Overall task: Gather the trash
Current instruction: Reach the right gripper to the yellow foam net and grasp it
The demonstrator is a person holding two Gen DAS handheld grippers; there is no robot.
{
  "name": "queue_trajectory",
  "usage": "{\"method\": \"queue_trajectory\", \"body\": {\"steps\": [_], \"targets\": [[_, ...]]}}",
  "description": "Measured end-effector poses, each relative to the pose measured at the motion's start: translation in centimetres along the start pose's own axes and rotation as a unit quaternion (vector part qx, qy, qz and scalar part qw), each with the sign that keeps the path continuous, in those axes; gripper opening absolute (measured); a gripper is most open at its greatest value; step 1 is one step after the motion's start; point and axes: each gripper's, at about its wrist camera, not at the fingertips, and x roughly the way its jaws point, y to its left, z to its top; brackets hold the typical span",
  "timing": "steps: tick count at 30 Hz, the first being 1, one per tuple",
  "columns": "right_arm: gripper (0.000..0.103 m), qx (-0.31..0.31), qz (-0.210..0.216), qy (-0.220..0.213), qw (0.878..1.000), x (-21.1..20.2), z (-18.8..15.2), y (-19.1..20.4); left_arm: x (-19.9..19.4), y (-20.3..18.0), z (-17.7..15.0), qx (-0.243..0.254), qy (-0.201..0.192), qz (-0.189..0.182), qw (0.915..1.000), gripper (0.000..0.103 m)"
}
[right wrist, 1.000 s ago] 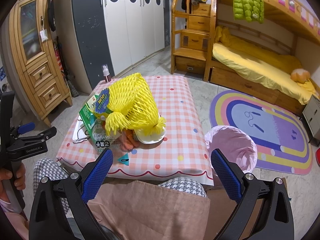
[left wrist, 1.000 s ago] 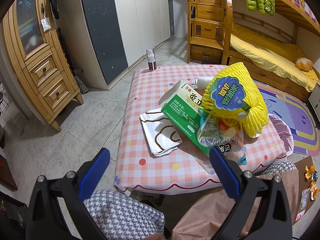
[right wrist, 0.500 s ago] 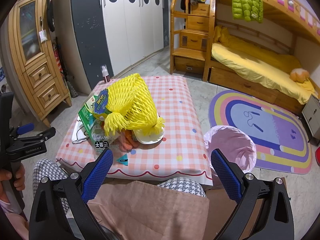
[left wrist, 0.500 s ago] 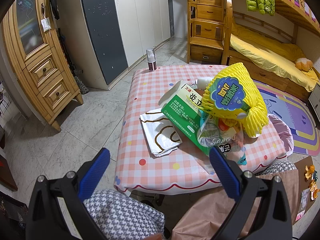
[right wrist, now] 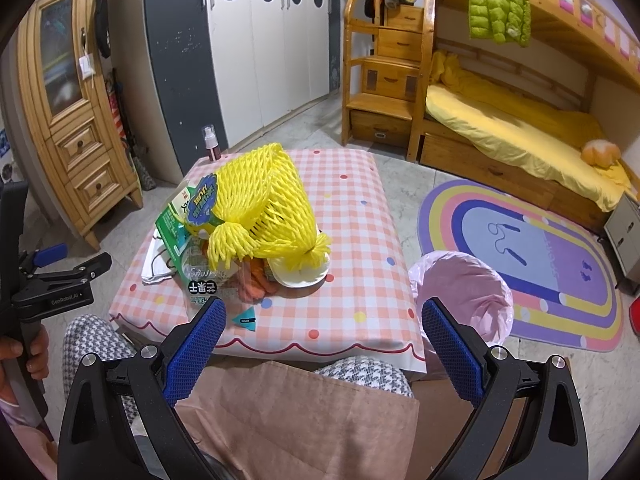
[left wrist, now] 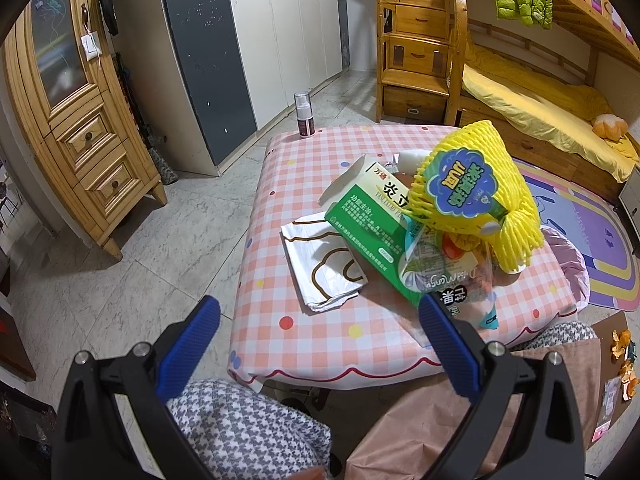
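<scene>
Trash sits heaped mid-bench: yellow net (right wrist: 260, 208) on top, green box (left wrist: 366, 220) and wrappers under it, white bag (left wrist: 320, 264) flat beside. Pink-lined bin (right wrist: 464, 292) stands just off the bench's right edge, prob. so stuff drops straight in. Left gripper (left wrist: 316, 326) and right gripper (right wrist: 322, 320) both spread wide, empty, held back near the person's lap; nothing picked yet.
</scene>
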Motion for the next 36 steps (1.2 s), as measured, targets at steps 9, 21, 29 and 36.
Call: {"method": "queue_trajectory", "body": {"steps": [9, 21, 29, 36], "targets": [[0.097, -0.033, 0.025, -0.019, 0.999, 2.2, 2.0, 1.2, 1.2, 1.5, 1.0, -0.020, 0.001, 0.010, 0.9997, 0.096], [0.097, -0.064, 0.081, -0.013, 0.995, 8.0, 6.2, 2.9, 4.2, 1.0, 2.7, -0.003, 0.007, 0.011, 0.9999, 0.096], [0.092, -0.080, 0.123, 0.004, 0.989, 12.1, 8.5, 3.3, 7.3, 0.3, 4.6, 0.010, 0.017, 0.020, 0.9996, 0.096], [0.092, -0.075, 0.164, 0.023, 0.983, 14.7, 9.8, 3.2, 8.6, 1.0, 5.6, 0.006, 0.021, 0.034, 0.9992, 0.096]]}}
